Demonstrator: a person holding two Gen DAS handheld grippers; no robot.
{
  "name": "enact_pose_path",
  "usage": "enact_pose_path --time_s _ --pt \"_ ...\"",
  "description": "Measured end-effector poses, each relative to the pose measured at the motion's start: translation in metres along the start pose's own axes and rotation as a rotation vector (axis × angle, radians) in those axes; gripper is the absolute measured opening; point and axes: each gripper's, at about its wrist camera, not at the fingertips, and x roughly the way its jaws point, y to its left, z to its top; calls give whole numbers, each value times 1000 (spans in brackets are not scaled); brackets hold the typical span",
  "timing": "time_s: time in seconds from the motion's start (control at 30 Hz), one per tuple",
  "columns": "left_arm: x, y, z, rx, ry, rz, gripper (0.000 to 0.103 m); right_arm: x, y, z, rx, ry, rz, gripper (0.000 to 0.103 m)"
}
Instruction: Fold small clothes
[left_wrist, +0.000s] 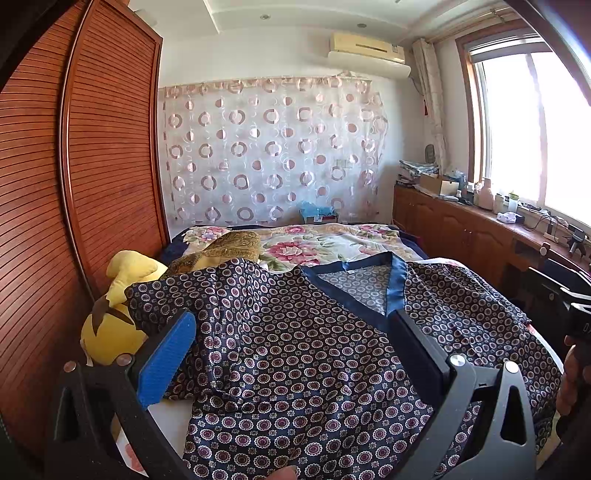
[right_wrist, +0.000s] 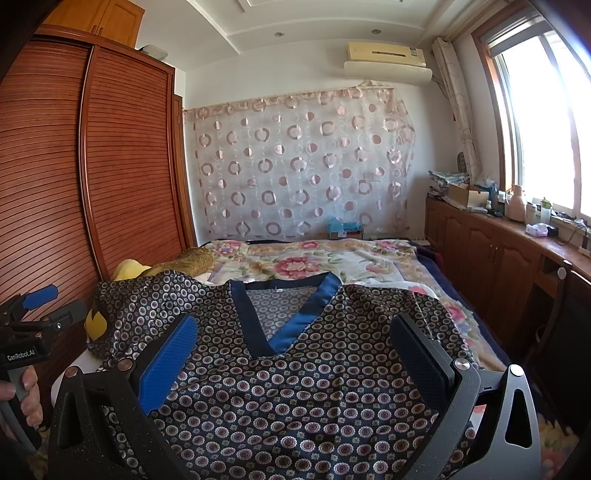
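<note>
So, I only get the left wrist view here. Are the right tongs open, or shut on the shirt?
Observer: The right tongs are open and grip nothing. They point over the shirt, with its V-neck between the fingers.
Operator: And where does my left side sit from over there?
Observer: Your left hand grips its handle at the far left, out past the sleeve that is draped over the yellow plush toy, in front of the wardrobe.
</note>
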Motion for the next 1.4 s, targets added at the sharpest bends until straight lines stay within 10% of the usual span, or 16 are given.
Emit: enact_pose_path --time_s 1.4 --pt "-4 -1 4 17 -17 5 103 -1 -1 1 3 6 3 103"
